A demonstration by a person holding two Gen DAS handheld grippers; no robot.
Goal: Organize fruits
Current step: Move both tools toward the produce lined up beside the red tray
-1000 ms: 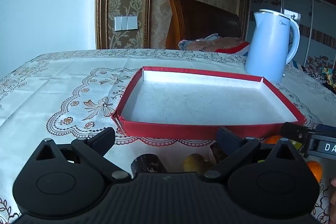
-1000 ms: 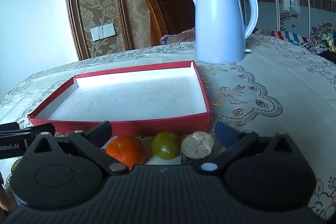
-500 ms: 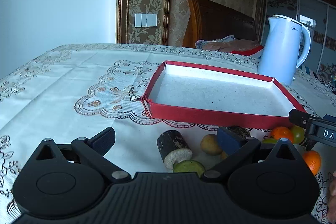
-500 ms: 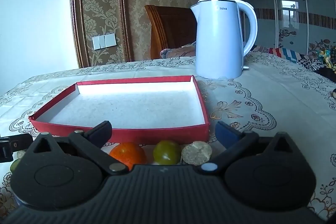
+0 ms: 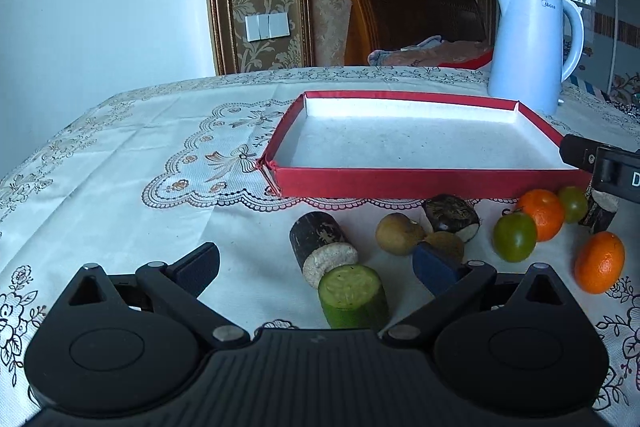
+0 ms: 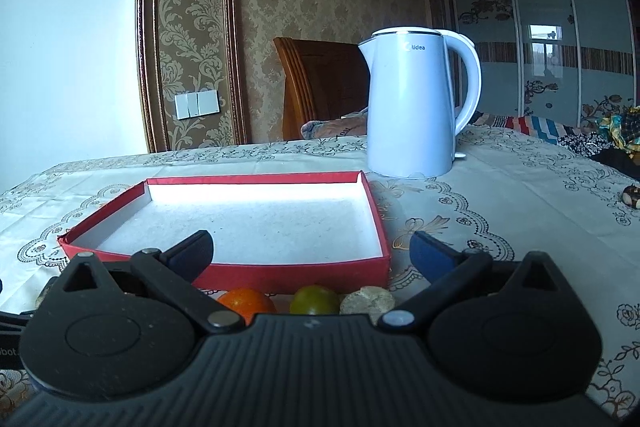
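Observation:
A shallow red tray (image 5: 432, 181) with a white floor lies empty on the tablecloth. In front of it sit loose pieces: a dark cut stalk (image 5: 320, 243), a green cucumber chunk (image 5: 352, 295), two brown kiwis (image 5: 398, 239), another dark stalk piece (image 5: 452, 217), a green tomato (image 5: 514, 237) and two oranges (image 5: 540, 213). My left gripper (image 5: 316, 263) hangs open just above the cucumber chunk and the stalk. My right gripper (image 6: 310, 249) is open in front of the tray (image 6: 288, 273), with an orange (image 6: 246, 301), a green tomato (image 6: 314, 299) and a cut stalk end (image 6: 368, 301) just below it.
A white electric kettle (image 5: 528, 47) stands behind the tray's far right corner. A wooden chair with cloth on it (image 5: 408, 23) is past the table's far edge. Lace tablecloth (image 5: 140, 155) stretches bare to the left. A small dark item (image 6: 632, 195) lies at the right edge.
My left gripper has pulled back and to the left, bringing the fruit row into view. My right gripper has risen and tilted up, so the fruits sit lower in its view.

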